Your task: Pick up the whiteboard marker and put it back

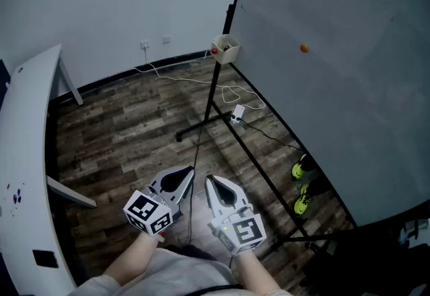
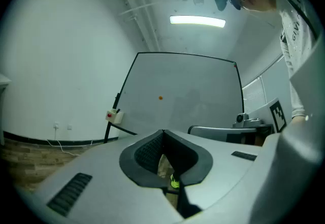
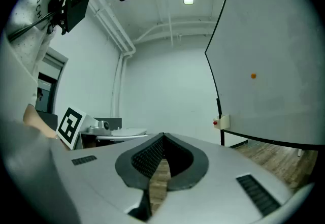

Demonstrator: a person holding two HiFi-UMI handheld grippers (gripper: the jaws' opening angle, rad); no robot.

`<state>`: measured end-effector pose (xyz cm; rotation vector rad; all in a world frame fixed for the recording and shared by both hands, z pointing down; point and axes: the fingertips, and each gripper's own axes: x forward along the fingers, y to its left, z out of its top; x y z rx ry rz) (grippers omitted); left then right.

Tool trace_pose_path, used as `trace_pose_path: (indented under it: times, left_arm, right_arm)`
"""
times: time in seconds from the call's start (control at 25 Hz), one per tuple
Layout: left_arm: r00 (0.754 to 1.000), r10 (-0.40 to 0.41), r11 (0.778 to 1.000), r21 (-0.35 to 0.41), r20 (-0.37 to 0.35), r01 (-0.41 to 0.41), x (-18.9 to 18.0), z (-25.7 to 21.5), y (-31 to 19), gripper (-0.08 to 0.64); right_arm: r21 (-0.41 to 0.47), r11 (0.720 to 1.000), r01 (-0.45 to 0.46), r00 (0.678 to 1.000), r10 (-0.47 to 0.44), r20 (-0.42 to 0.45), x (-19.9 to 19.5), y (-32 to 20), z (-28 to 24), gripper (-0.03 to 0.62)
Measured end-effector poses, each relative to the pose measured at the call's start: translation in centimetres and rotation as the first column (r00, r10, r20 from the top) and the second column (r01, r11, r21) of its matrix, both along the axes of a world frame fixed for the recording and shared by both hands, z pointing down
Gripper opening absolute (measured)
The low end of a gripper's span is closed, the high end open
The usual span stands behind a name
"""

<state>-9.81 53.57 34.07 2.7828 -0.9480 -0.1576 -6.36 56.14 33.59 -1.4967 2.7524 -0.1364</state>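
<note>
A small beige holder box (image 1: 226, 49) hangs on the left edge of the big whiteboard (image 1: 336, 86). A red end (image 1: 214, 52), apparently the whiteboard marker, pokes out of its side. The holder also shows in the left gripper view (image 2: 115, 115) and the right gripper view (image 3: 222, 122), far ahead of both grippers. My left gripper (image 1: 188, 171) and right gripper (image 1: 209, 181) are held side by side low over the wooden floor, well short of the board. Both are shut, tips touching, with nothing between them.
An orange magnet (image 1: 304, 48) sticks to the board. The board's black stand (image 1: 201, 125) reaches across the floor, with cables and a power strip (image 1: 237, 113) around it. Neon green shoes (image 1: 300, 184) show behind the board. A white table (image 1: 27, 154) runs along the left.
</note>
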Motion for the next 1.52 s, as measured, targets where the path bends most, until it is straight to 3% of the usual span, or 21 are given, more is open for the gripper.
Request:
trace_pose_path:
  times: [0.36, 0.56, 0.76, 1.2, 1.36, 1.52]
  left_arm:
    - [1.000, -0.003, 1.000, -0.003, 0.011, 0.003, 1.9, 0.6, 0.9, 0.015]
    - [1.000, -0.003, 1.000, -0.007, 0.014, 0.003, 3.0, 0.7, -0.2, 0.015]
    - [1.000, 0.016, 1.000, -0.013, 0.012, -0.016, 4.4, 1.4, -2.5, 0.015]
    - [0.999, 0.042, 0.999, -0.021, -0.002, -0.042, 5.6, 1.4, -14.2, 0.015]
    - [0.998, 0.063, 0.998, -0.015, -0.009, -0.063, 6.0, 1.0, -19.1, 0.015]
    - [0.997, 0.082, 0.996, -0.019, -0.015, -0.082, 5.9, 1.0, -23.1, 0.015]
  right_arm:
    - [-0.003, 1.000, -0.017, 1.000, 0.017, 0.013, 1.9, 0.3, -0.1, 0.018]
    - [0.049, 0.999, 0.002, 1.000, -0.003, 0.017, 2.3, -0.5, -0.1, 0.018]
    - [-0.007, 1.000, -0.014, 1.000, 0.014, 0.000, 3.8, -2.7, 1.2, 0.018]
    - [-0.023, 0.997, -0.068, 0.998, 0.069, 0.010, 5.1, -13.9, 0.9, 0.018]
    - [0.027, 0.997, -0.072, 0.997, 0.071, 0.030, 5.0, -18.9, 0.2, 0.020]
    - [-0.008, 0.996, -0.090, 0.996, 0.091, 0.026, 4.7, -22.7, 0.5, 0.019]
